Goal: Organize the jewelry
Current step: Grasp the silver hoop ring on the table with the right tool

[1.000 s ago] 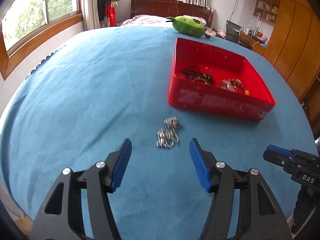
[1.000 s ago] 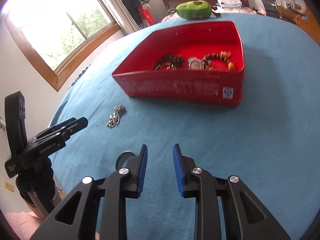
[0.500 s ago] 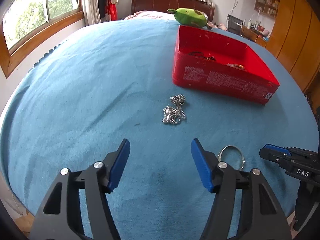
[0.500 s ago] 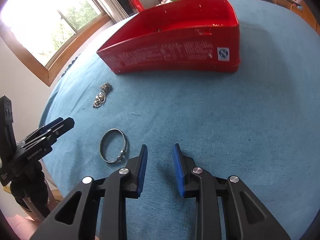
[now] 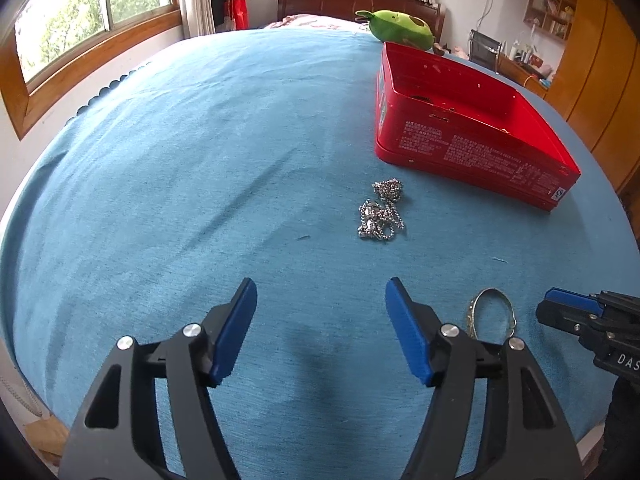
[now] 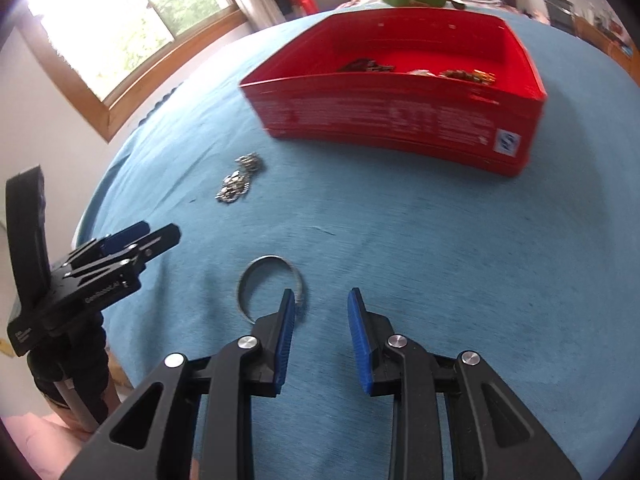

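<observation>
A silver ball chain [image 5: 380,210] lies bunched on the blue cloth, a little short of the red box [image 5: 472,152]. My left gripper [image 5: 320,284] hovers low over the cloth in front of the chain, its jaws opening with nothing between them. A silver bangle [image 6: 268,258] lies flat just ahead of my right gripper's [image 6: 320,294] left finger. That gripper stands open by a narrow gap, with nothing in it. The red box [image 6: 380,120] holds dark bracelets [image 6: 366,66] and a beaded one [image 6: 466,75]. In the left wrist view the bangle [image 5: 493,290] sits between the two grippers.
A green plush toy [image 5: 400,28] lies behind the box at the far edge of the table. The cloth's edge drops off close behind both grippers. A window is on the left and wooden cupboards on the right.
Both grippers have sunk closer to the cloth. The left jaws have spread wider. The bangle has come out from behind the right gripper's left finger and now lies just ahead of it.
</observation>
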A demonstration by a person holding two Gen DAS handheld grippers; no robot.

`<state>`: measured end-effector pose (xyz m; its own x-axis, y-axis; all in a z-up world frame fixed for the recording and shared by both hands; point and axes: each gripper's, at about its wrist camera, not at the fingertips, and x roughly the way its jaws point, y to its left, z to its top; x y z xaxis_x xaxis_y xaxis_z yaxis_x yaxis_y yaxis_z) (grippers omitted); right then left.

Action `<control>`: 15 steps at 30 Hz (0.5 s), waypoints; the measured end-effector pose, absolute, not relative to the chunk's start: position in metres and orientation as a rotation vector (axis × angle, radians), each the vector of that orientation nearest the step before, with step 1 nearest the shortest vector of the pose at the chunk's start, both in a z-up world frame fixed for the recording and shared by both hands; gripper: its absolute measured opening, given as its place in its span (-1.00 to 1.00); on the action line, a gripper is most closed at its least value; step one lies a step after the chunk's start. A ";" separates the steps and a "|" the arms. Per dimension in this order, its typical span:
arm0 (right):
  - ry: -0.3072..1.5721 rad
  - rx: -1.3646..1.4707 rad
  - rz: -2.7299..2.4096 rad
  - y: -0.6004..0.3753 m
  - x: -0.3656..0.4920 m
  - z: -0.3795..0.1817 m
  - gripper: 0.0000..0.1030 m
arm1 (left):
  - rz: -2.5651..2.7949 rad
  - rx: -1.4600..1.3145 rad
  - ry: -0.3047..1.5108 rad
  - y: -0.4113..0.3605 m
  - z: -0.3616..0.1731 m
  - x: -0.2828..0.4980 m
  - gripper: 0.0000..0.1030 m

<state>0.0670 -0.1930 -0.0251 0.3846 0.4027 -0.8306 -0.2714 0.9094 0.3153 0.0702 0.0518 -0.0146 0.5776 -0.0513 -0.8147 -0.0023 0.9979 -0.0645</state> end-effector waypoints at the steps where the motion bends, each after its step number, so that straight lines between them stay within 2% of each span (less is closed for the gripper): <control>1: 1.099 0.123 0.436 -0.190 0.068 -0.025 -0.45 | -0.030 -0.062 0.952 0.053 -0.014 0.070 0.37; 13: 1.150 -0.007 0.460 -0.159 0.090 -0.038 -0.45 | -0.019 -0.081 0.945 0.061 -0.013 0.069 0.47; 15: 1.148 -0.034 0.466 -0.154 0.089 -0.037 -0.54 | -0.017 -0.079 0.946 0.062 -0.013 0.071 0.50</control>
<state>0.0891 -0.1539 -0.0374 0.3257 0.3382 -0.8829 -0.3725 0.9042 0.2090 0.0707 0.0616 -0.0133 0.5849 -0.0491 -0.8096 -0.0199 0.9970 -0.0748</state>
